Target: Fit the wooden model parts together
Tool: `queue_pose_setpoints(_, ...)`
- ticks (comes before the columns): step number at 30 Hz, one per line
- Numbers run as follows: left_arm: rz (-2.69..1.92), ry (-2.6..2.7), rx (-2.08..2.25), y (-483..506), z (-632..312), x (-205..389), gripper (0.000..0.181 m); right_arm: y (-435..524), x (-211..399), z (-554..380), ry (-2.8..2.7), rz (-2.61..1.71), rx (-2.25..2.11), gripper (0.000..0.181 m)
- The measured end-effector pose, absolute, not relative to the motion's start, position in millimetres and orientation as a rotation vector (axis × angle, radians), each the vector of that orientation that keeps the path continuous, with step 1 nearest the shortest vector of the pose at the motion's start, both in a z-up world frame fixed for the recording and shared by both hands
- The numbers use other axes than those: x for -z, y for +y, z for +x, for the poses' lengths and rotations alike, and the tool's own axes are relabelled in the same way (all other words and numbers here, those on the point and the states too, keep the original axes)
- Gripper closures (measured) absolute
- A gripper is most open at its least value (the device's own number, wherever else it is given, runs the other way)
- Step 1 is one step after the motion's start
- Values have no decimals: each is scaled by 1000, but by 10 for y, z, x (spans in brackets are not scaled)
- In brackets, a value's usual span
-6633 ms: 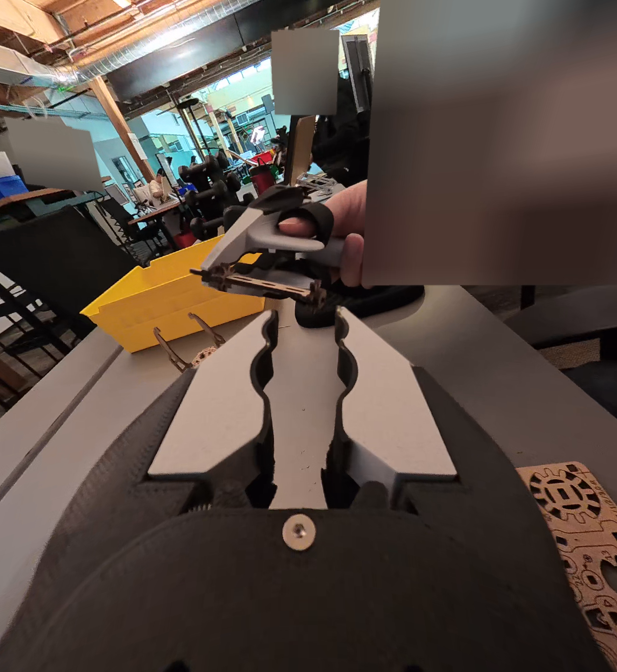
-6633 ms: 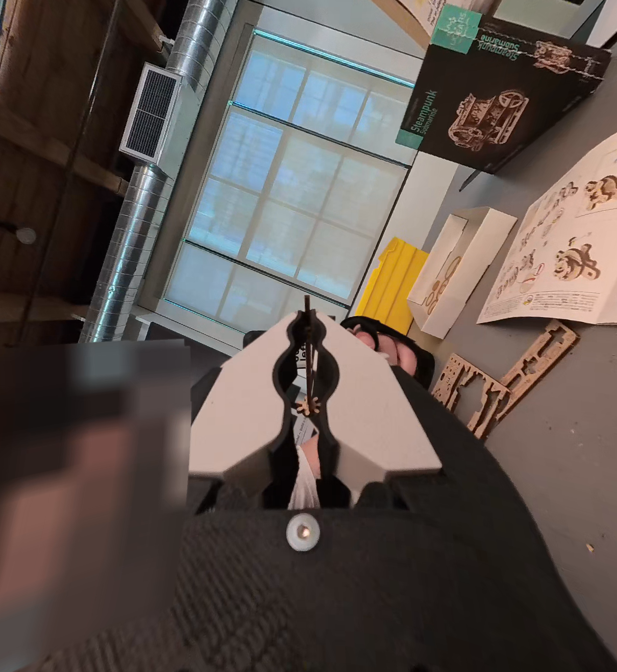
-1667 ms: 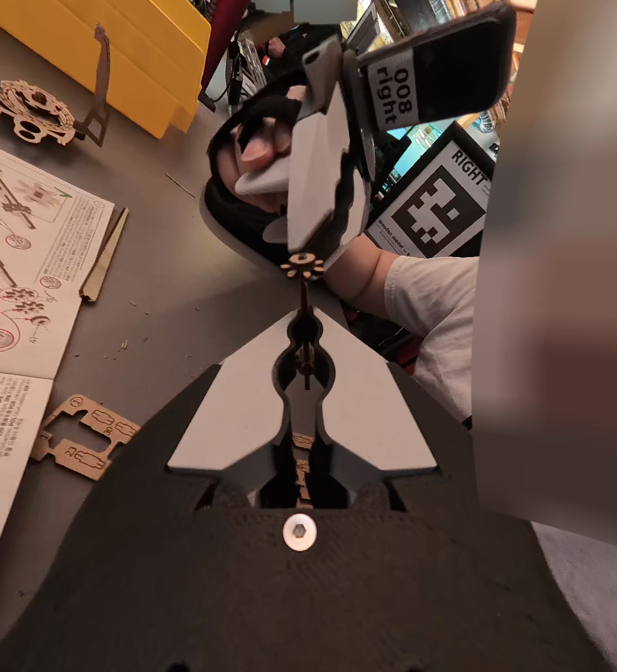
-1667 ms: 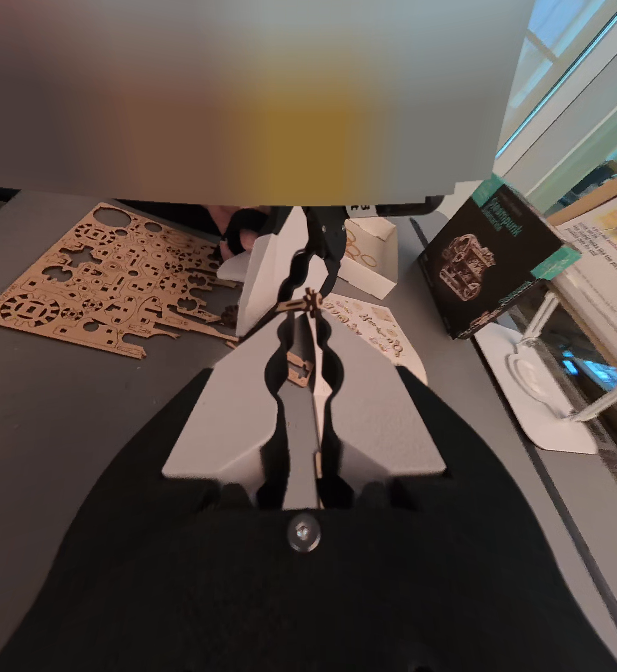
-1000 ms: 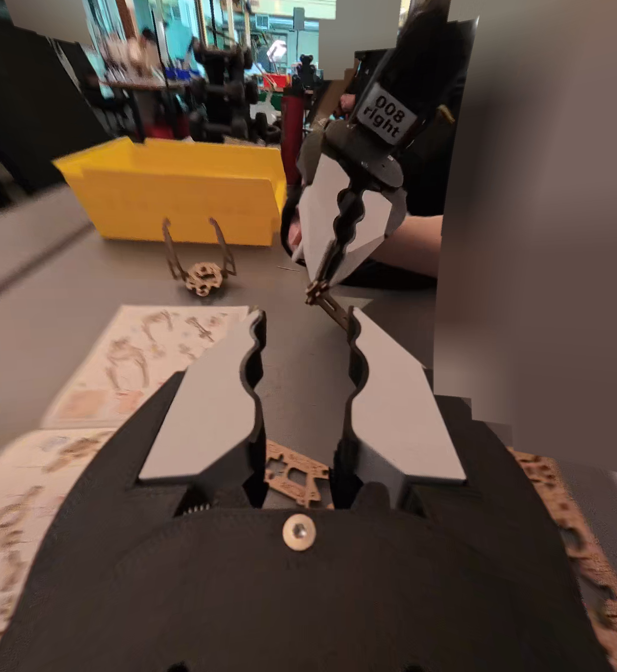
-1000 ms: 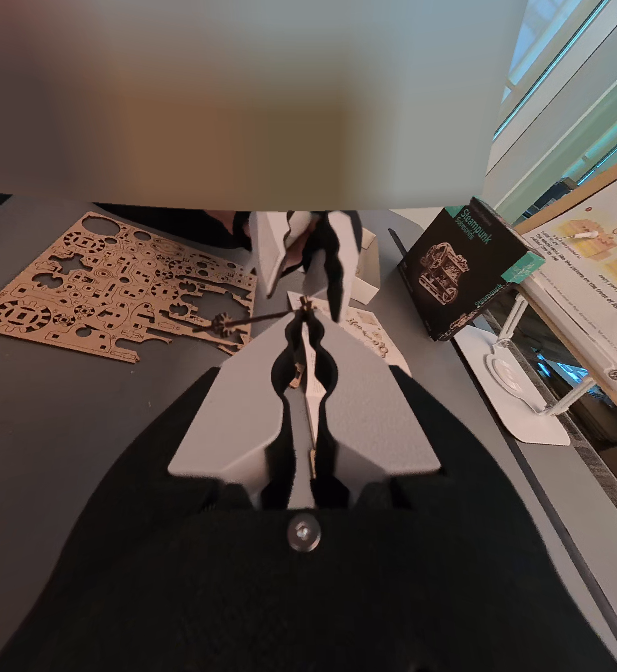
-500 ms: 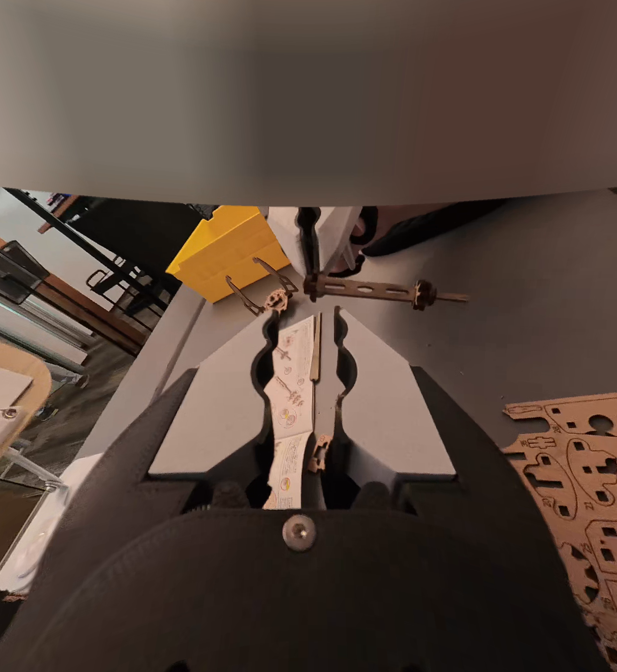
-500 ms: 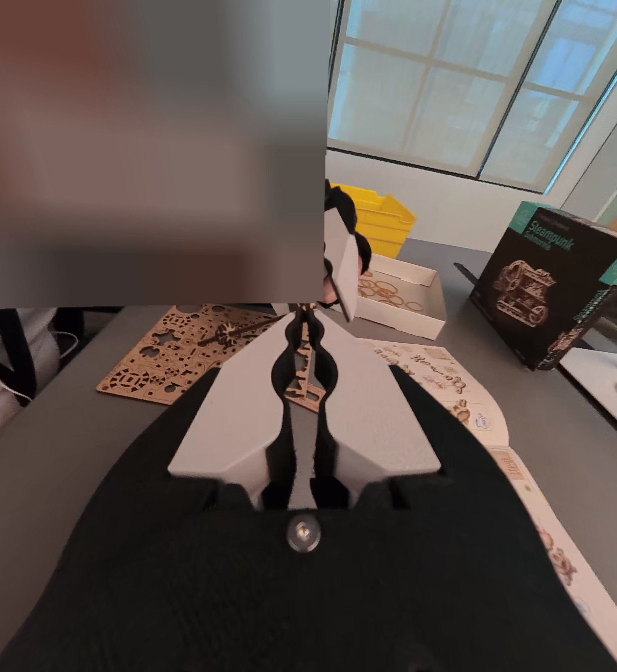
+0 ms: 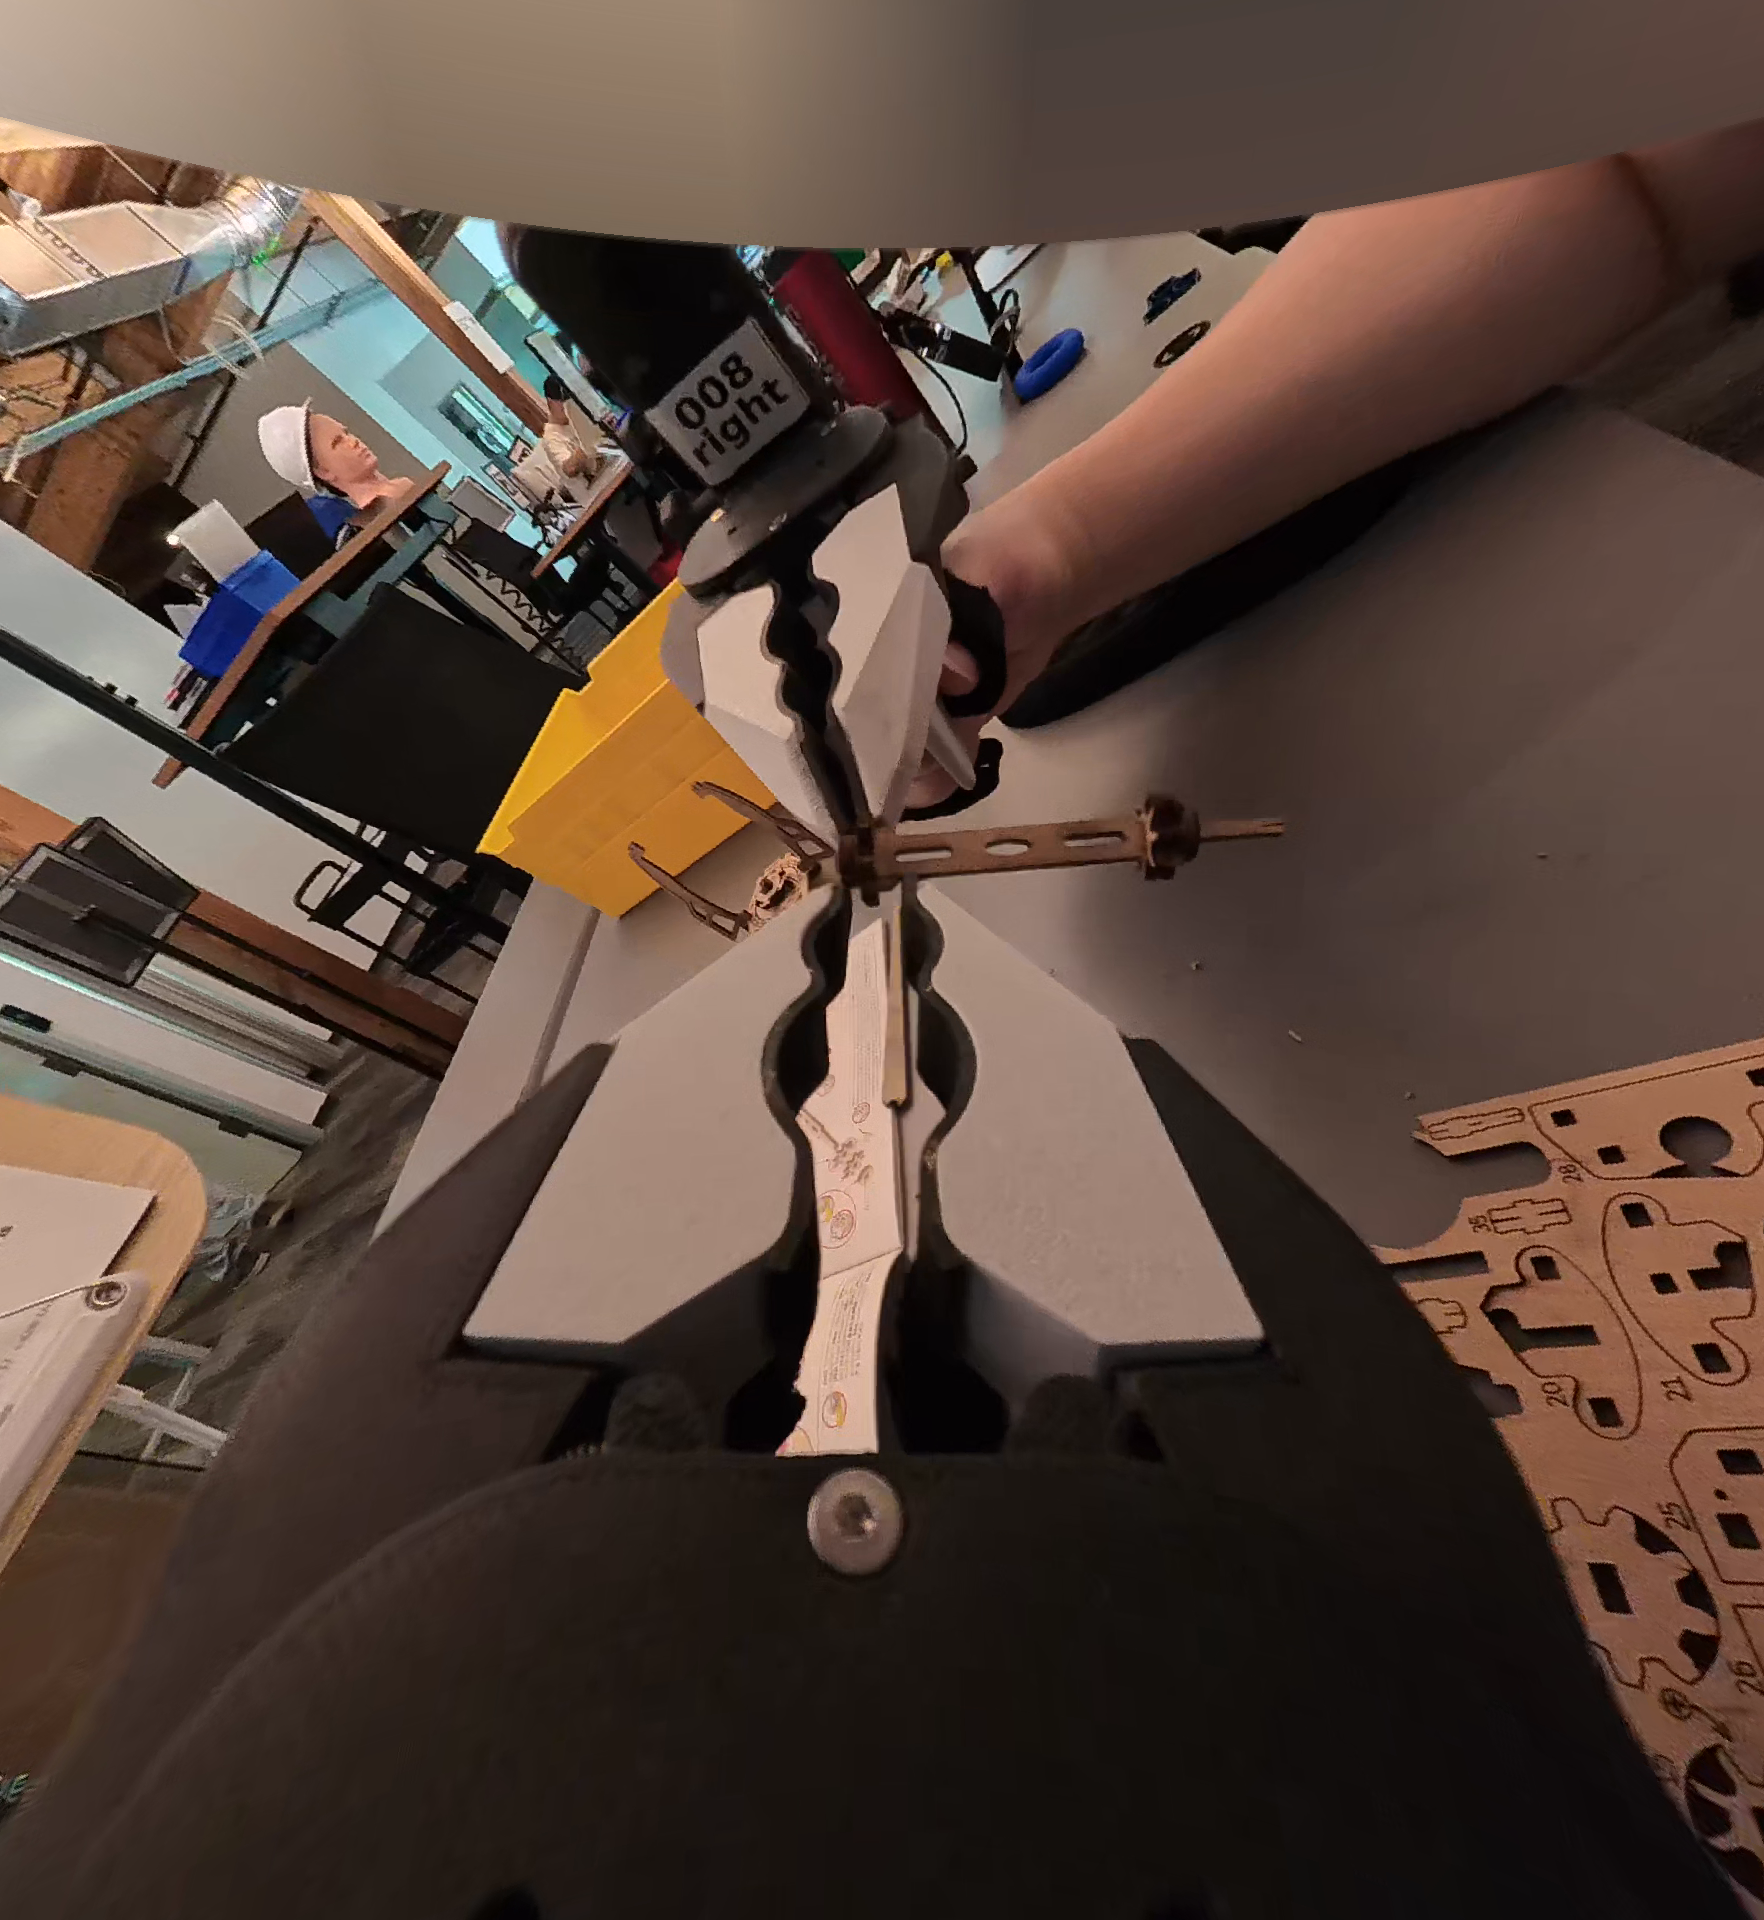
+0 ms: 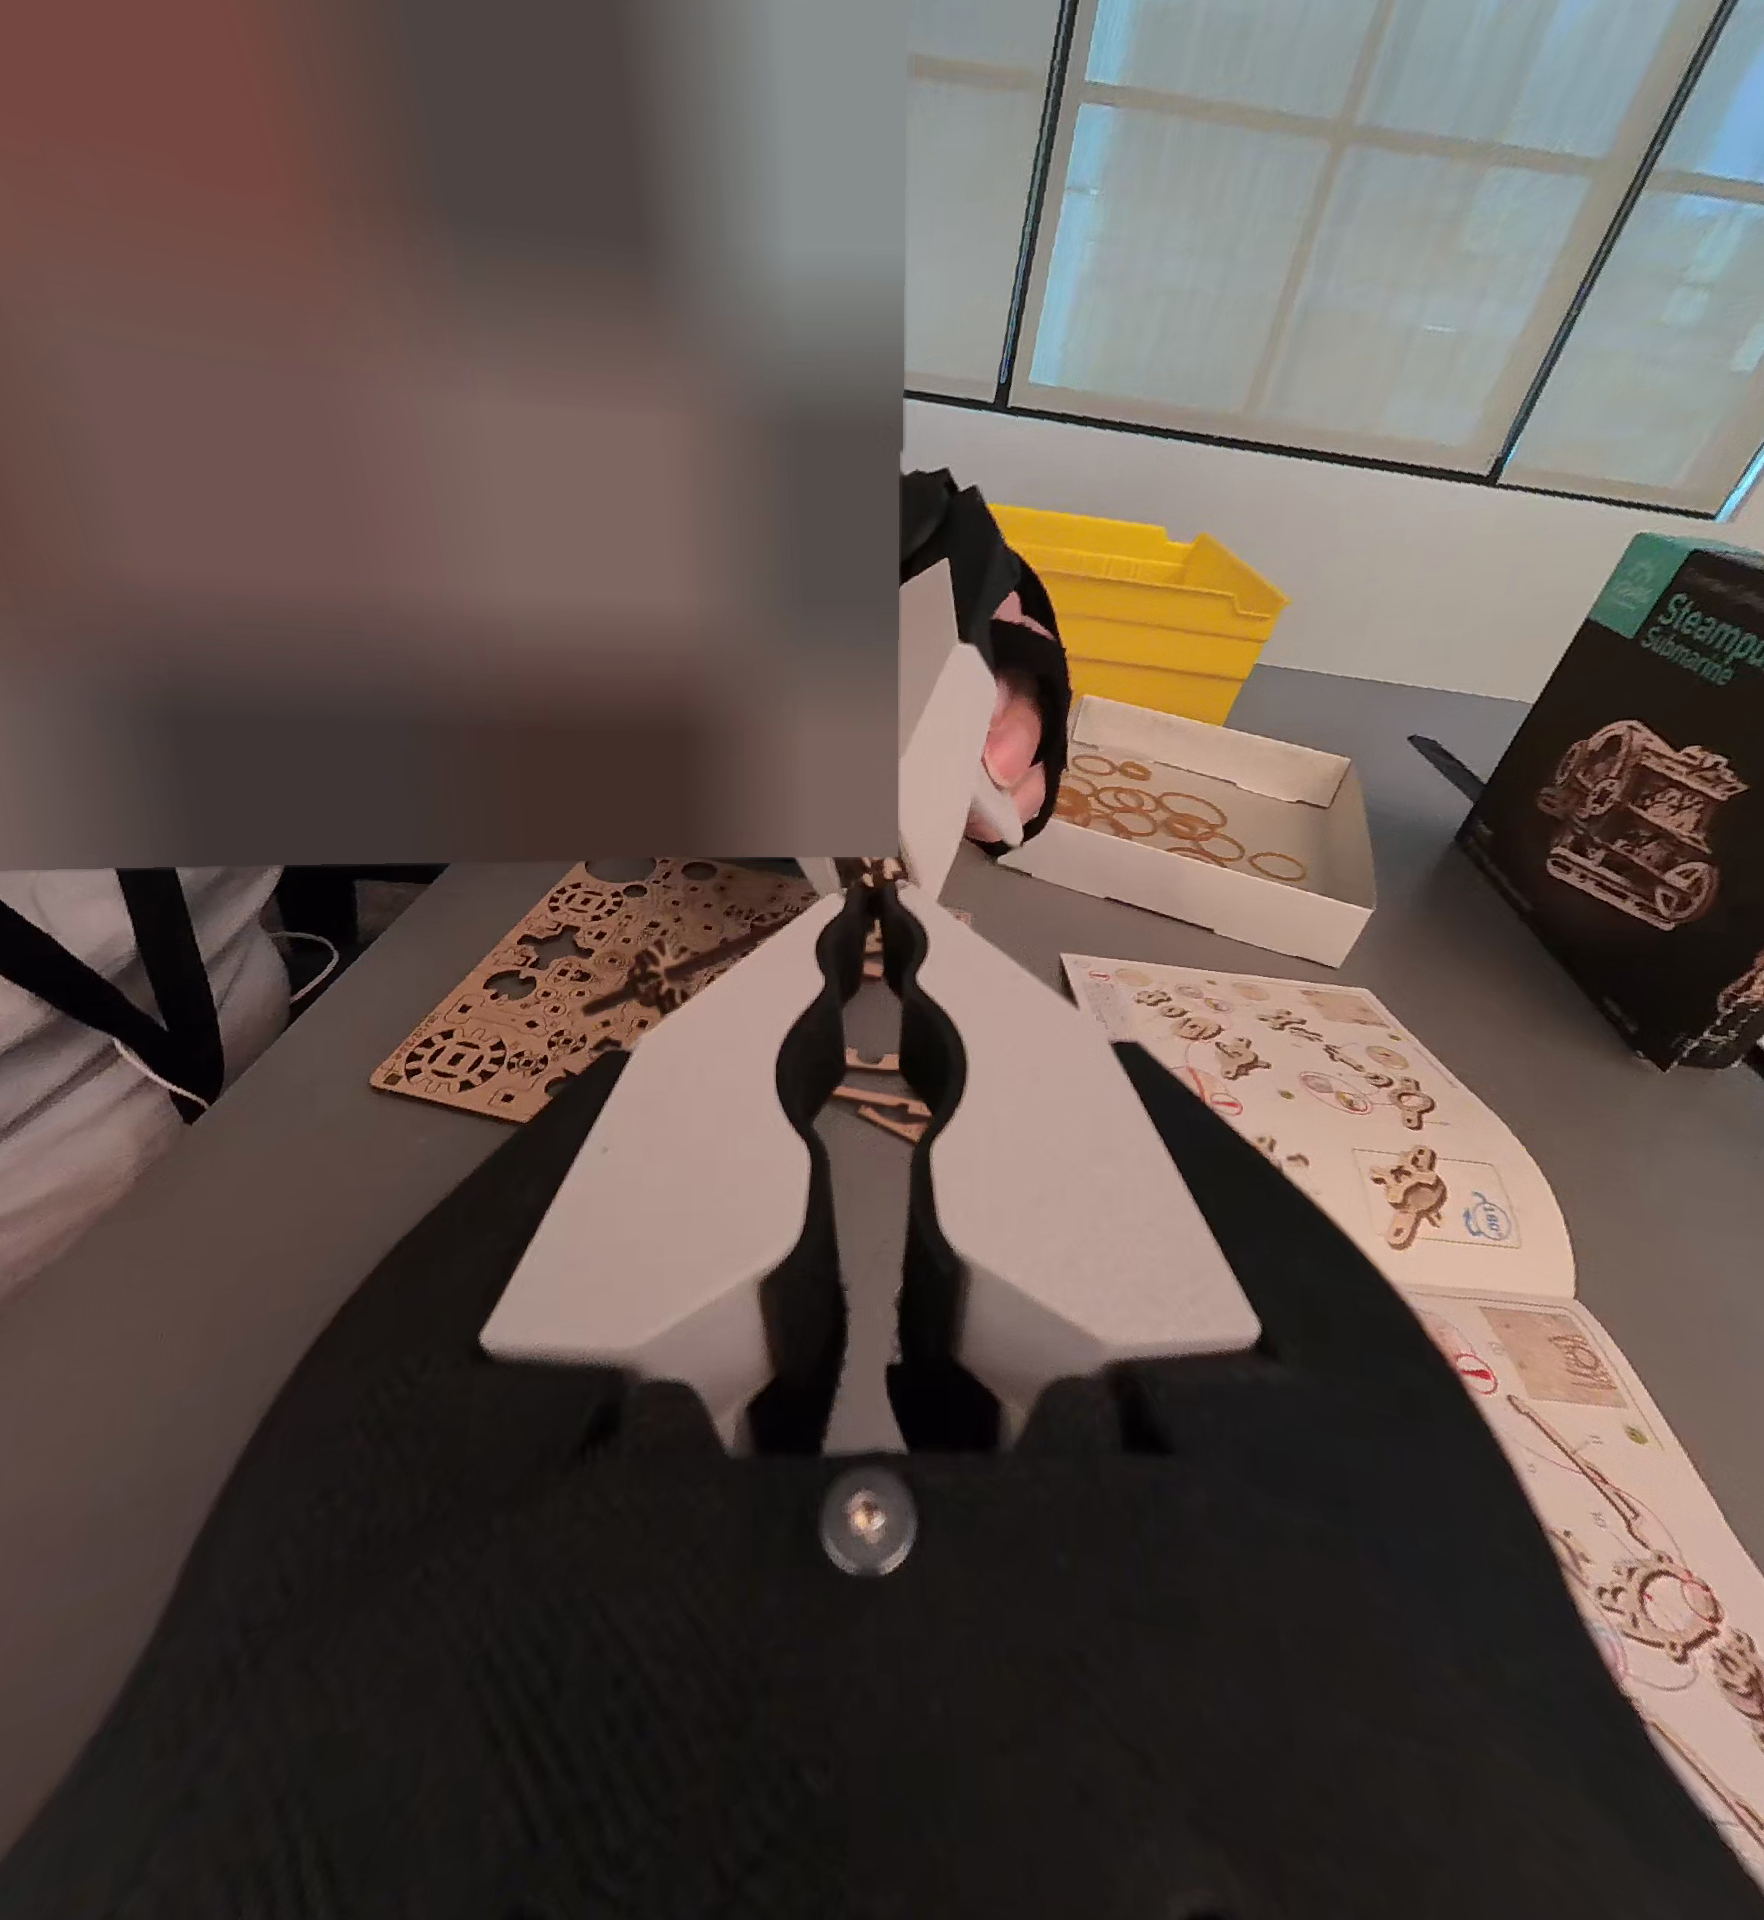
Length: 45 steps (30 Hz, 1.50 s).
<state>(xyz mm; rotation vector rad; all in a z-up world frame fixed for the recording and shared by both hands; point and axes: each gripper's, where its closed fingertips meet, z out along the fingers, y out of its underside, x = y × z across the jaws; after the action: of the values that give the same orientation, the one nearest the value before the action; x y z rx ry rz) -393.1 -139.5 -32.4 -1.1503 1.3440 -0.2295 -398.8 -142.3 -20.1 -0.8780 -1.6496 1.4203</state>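
A thin slotted wooden axle (image 9: 1013,844) with a small gear near each end hangs level above the grey table (image 9: 1480,675). My right gripper (image 10: 865,896) is shut on its left end; in the left wrist view it (image 9: 852,821) comes down from above. My left gripper (image 9: 873,902) comes up from below, with its jaws closed to a narrow slit around the same end gear. In the right wrist view the axle (image 10: 670,977) is blurred and runs off to the left, and one white finger of the left gripper (image 10: 945,748) shows just beyond my tips.
A laser-cut part sheet (image 9: 1636,1299) lies to the right. A yellow bin (image 9: 608,790) and a small two-armed wooden assembly (image 9: 743,873) are behind. The right wrist view shows a white box of rings (image 10: 1200,831), a dark kit box (image 10: 1667,790) and an instruction booklet (image 10: 1325,1101). Left and right tips are no more than a few centimetres apart.
One second ago my left gripper was wide open beside the axle. It has since closed its jaws on the axle's end. The right gripper has kept hold and swung the axle level.
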Motion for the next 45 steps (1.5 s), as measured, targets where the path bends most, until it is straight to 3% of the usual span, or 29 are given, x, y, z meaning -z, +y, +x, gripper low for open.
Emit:
queue_pose_setpoints(22, -1173, 1480, 125, -1381, -3905, 606, 181, -1477, 393, -3997, -1792, -877, -1307, 181)
queue_pose_setpoints(30, -1276, 1381, 89, -1193, -3999, 598, 181, -1296, 411, -4060, -1706, -1056, -1360, 181)
queue_pose_setpoints(36, -1418, 1270, -12, -954, -4185, 622, 181, -1071, 422, -4176, -1486, -1452, -1555, 156)
queue_pose_setpoints(40, -1473, 1216, -41, -880, -4256, 607, 181, -1050, 596, -4290, -1439, -1620, -1496, 158)
queue_pose_setpoints(42, -1485, 1205, -27, -883, -4249, 602, 181, -1090, 612, -4335, -1422, -1653, -1502, 171)
queue_pose_setpoints(45, -1484, 1189, -23, -870, -4256, 598, 180, -1049, 648, -4357, -1386, -1675, -1452, 176)
